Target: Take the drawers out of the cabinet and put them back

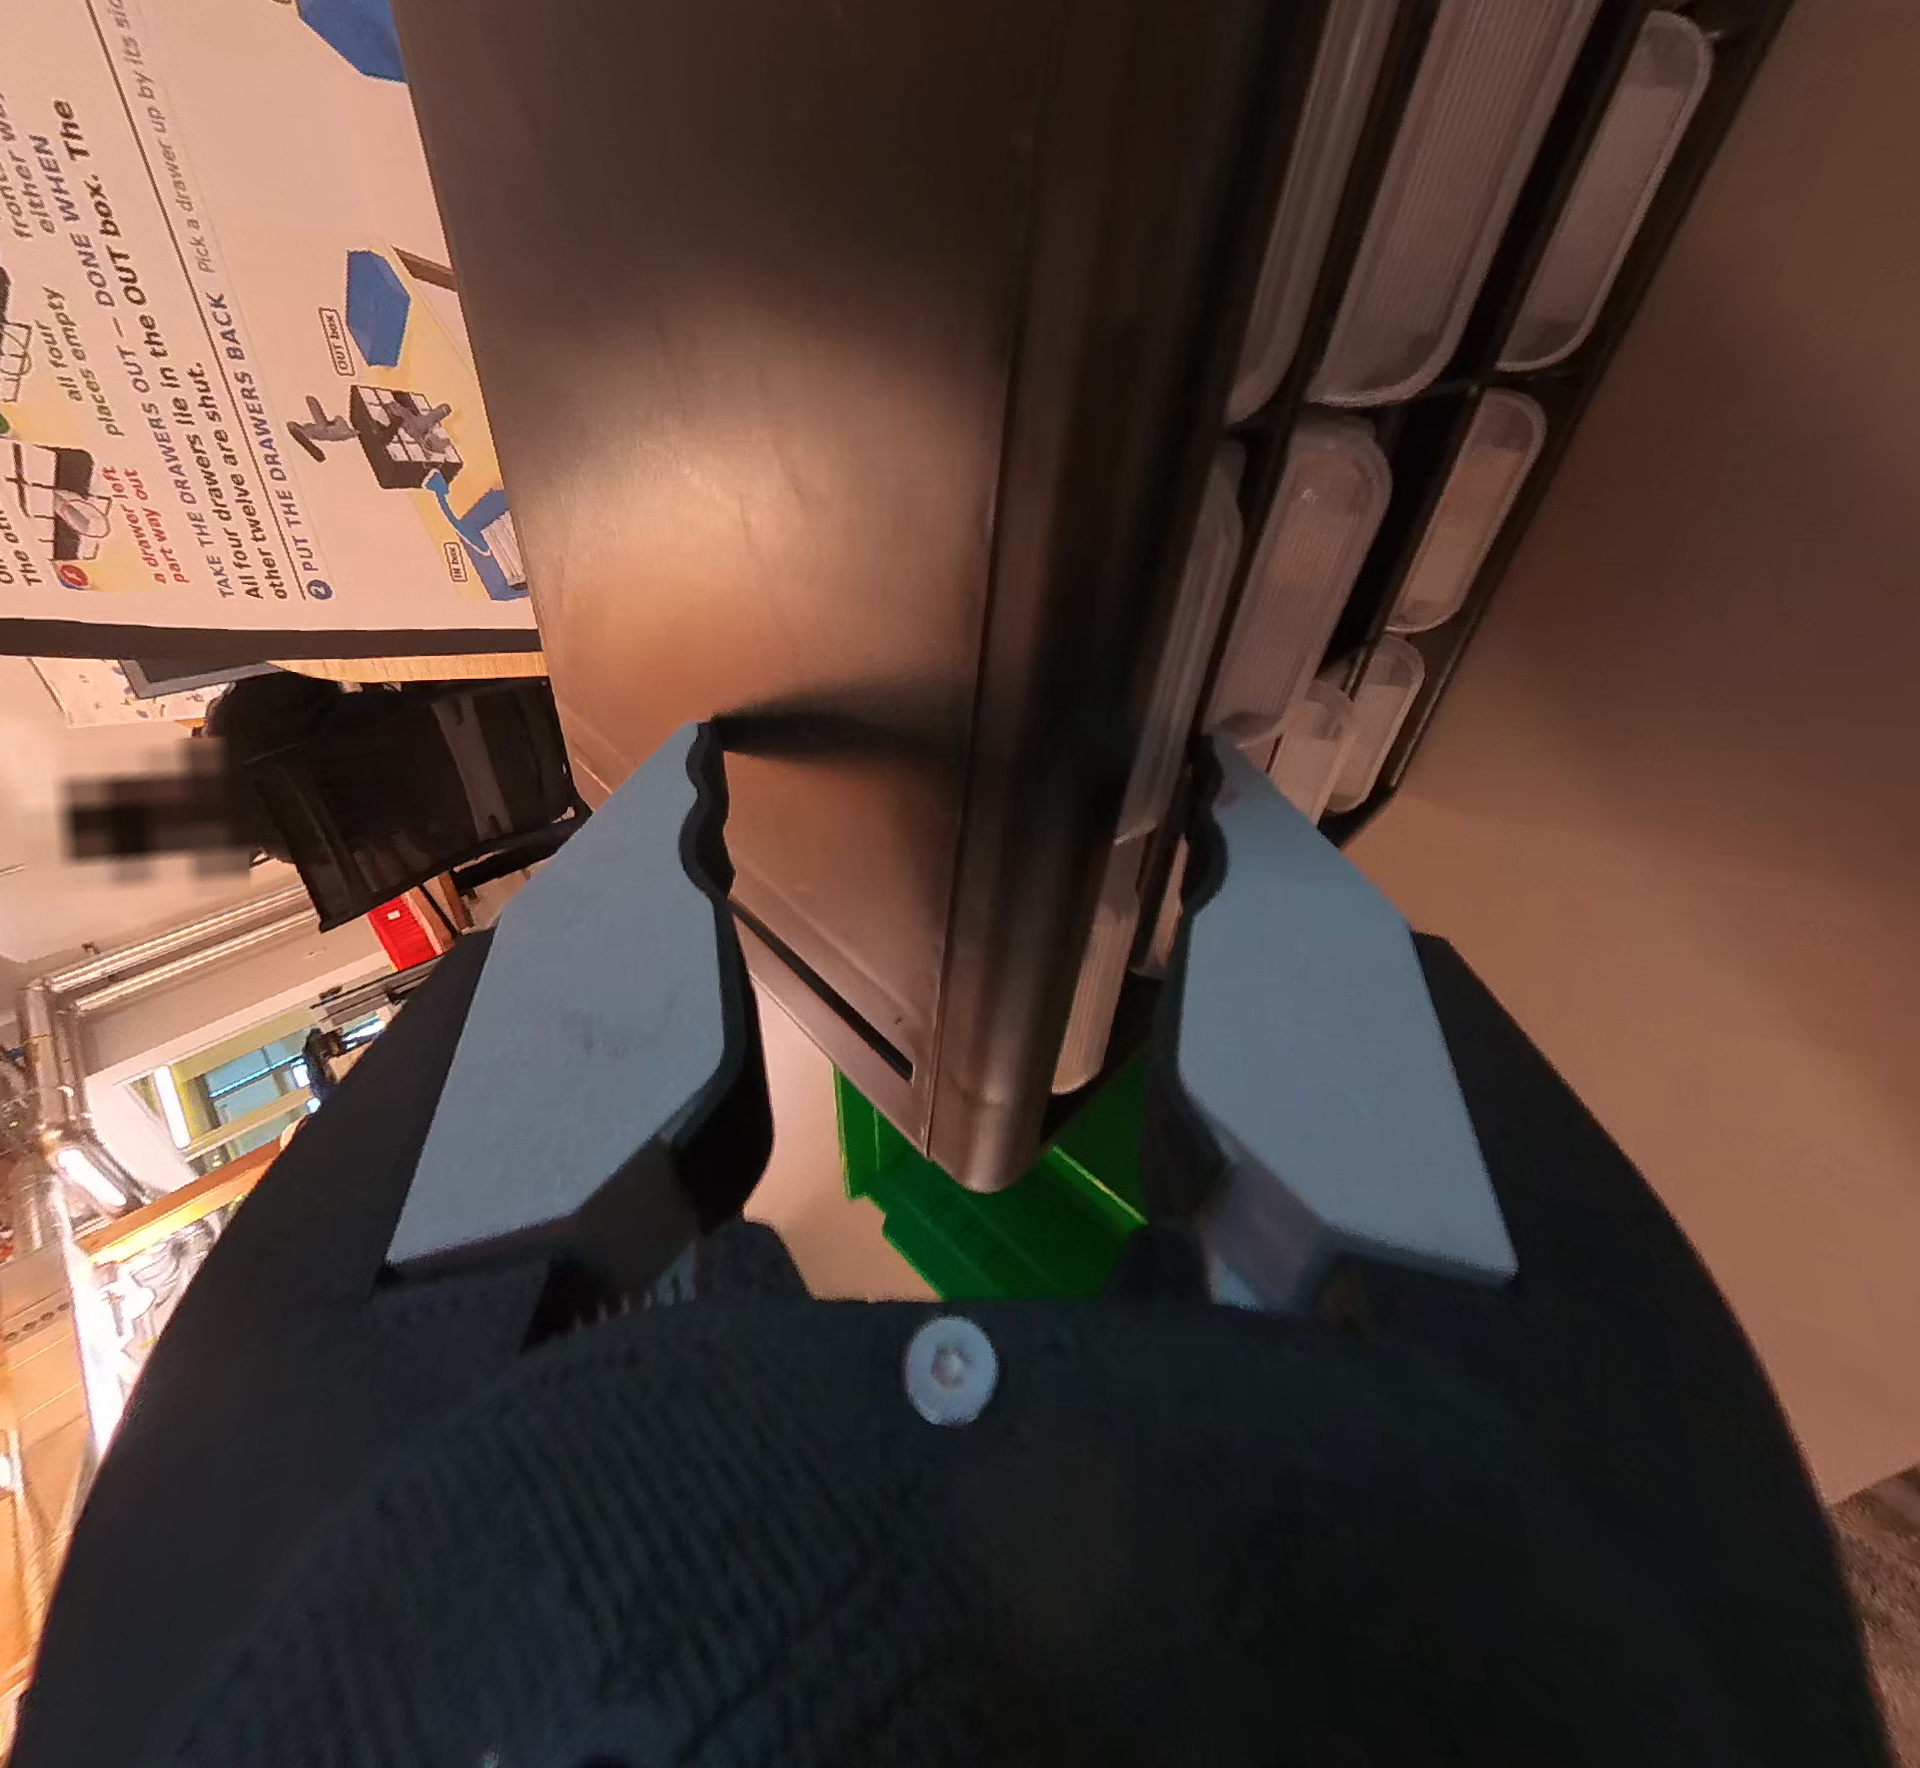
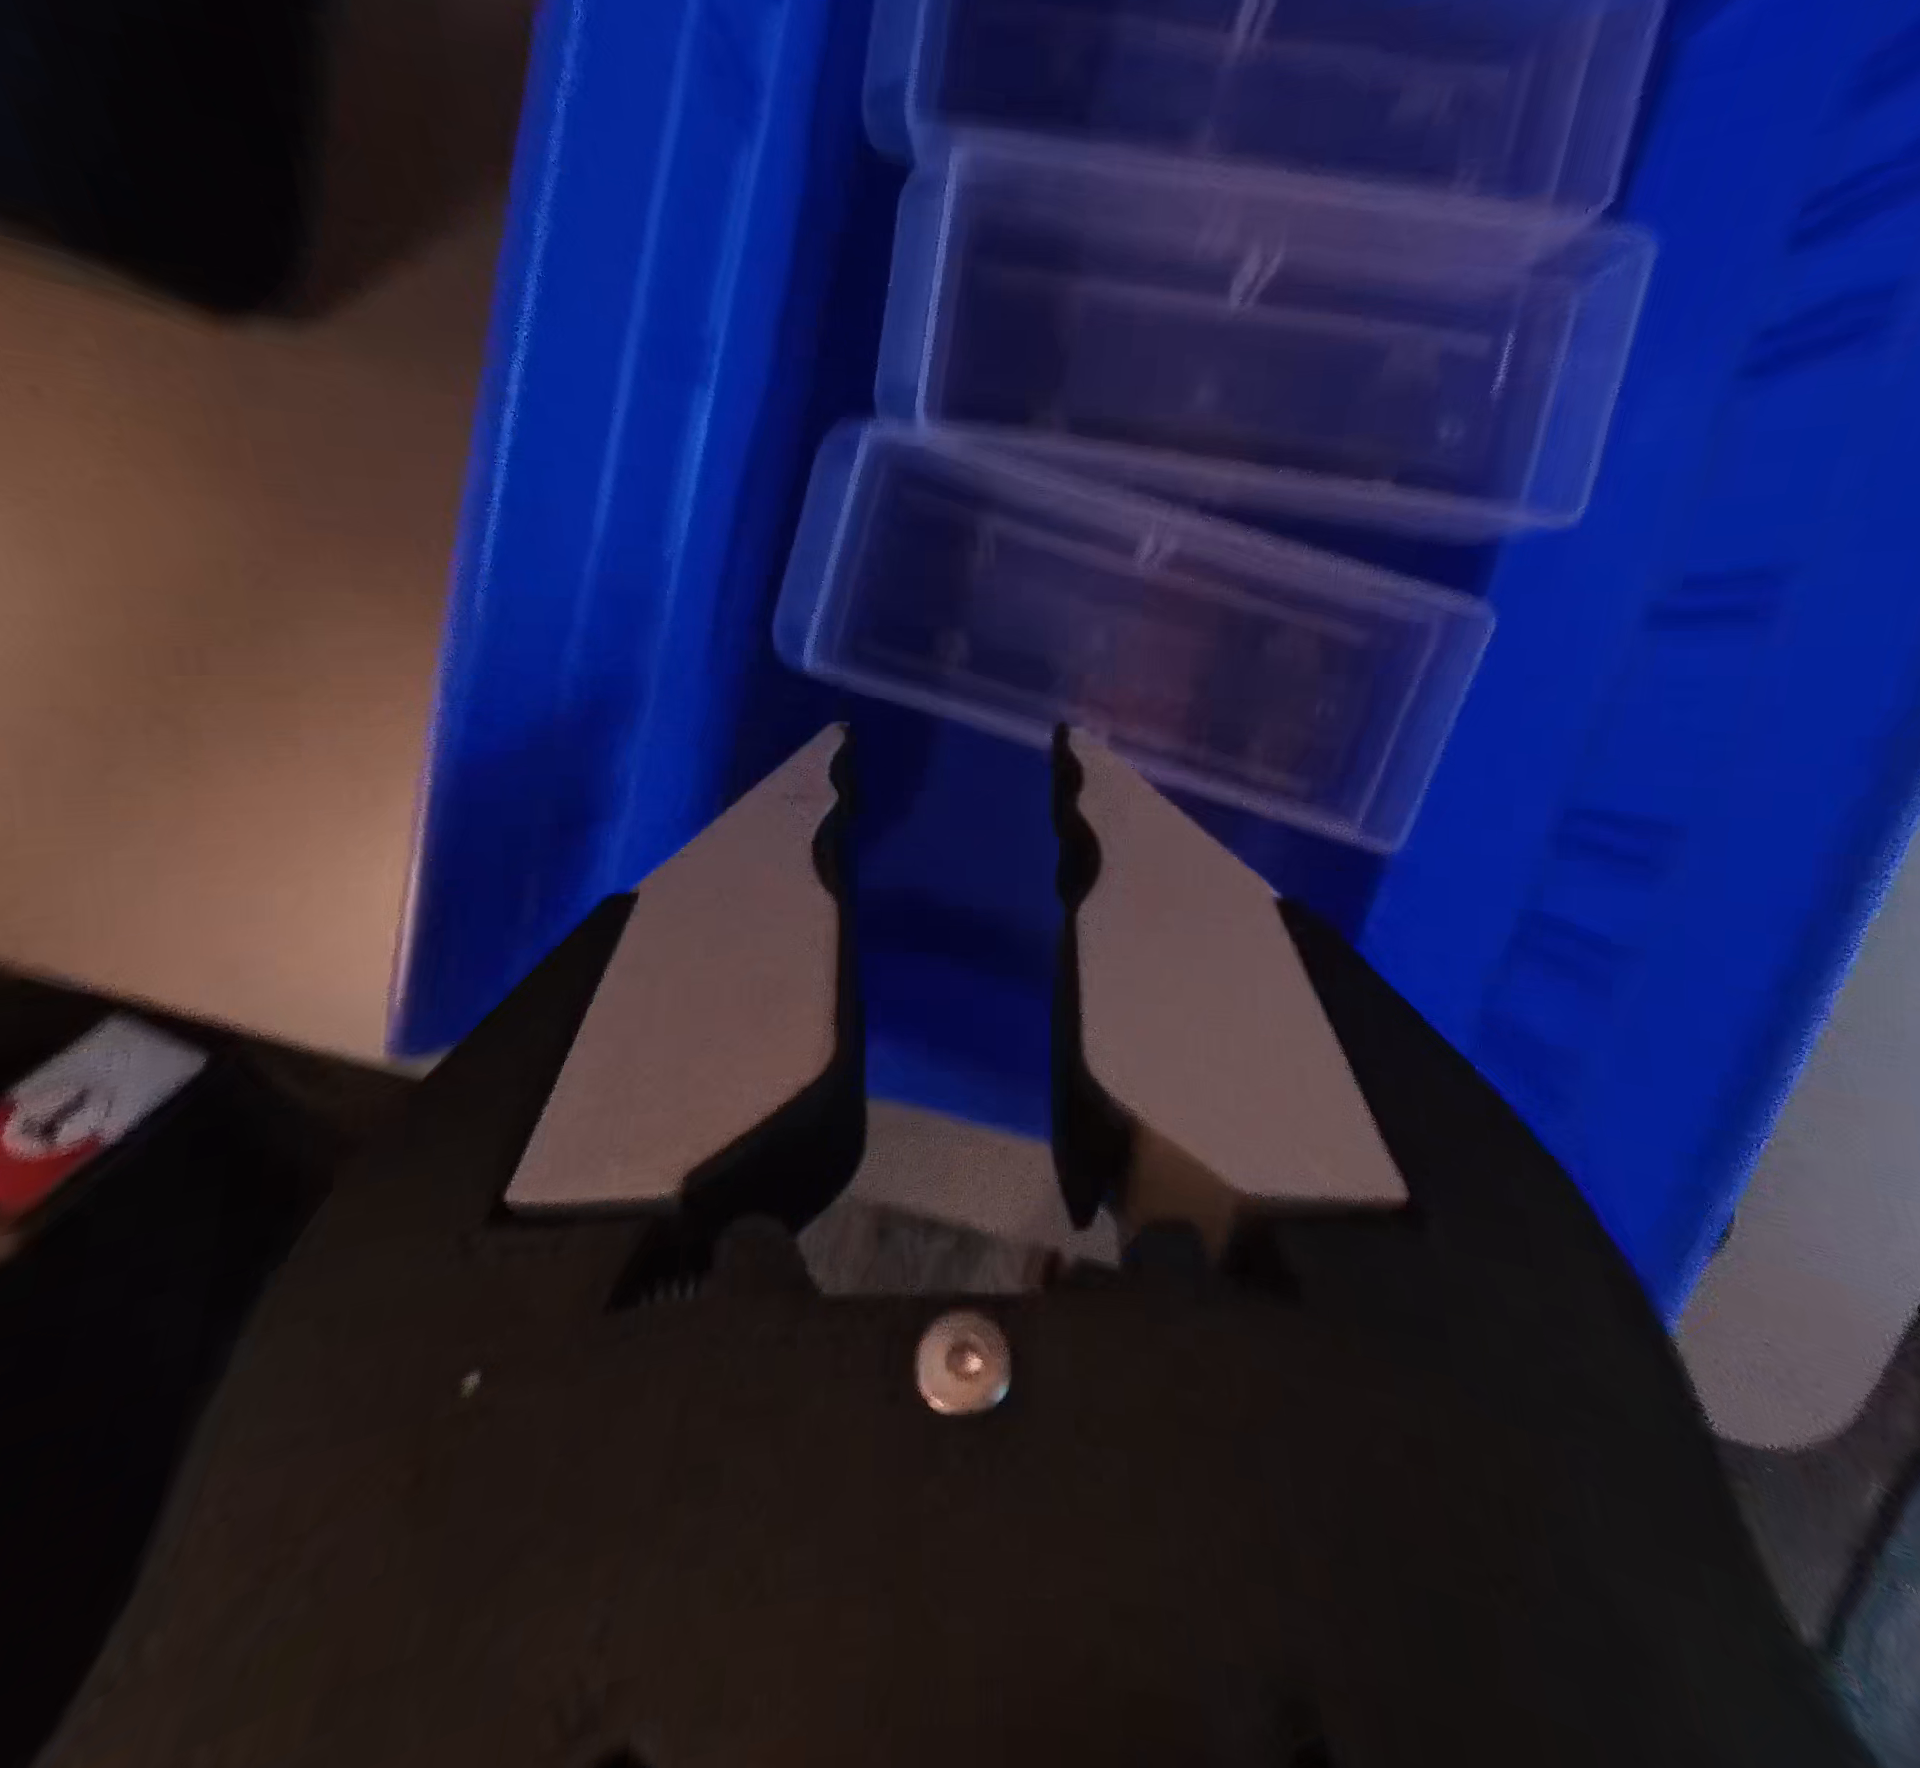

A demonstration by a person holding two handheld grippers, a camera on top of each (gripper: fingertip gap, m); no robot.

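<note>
At the cabinet's corner, both grippers empty.
The left gripper (image 1: 961,783) gapes wide astride the dark cabinet (image 1: 748,316), its clear drawers (image 1: 1455,191) shut; the right gripper (image 2: 951,747), narrowly parted, hovers over three loose drawers (image 2: 1132,638) in a blue bin (image 2: 623,471).

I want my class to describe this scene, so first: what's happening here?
A person works two handheld grippers around a small-parts cabinet. The left gripper is open, its fingers straddling the cabinet's corner beside the clear drawers in their slots. The right gripper hangs open over a blue bin, where three clear drawers lie; the nearest drawer sits just beyond its fingertips. It holds nothing.
</note>
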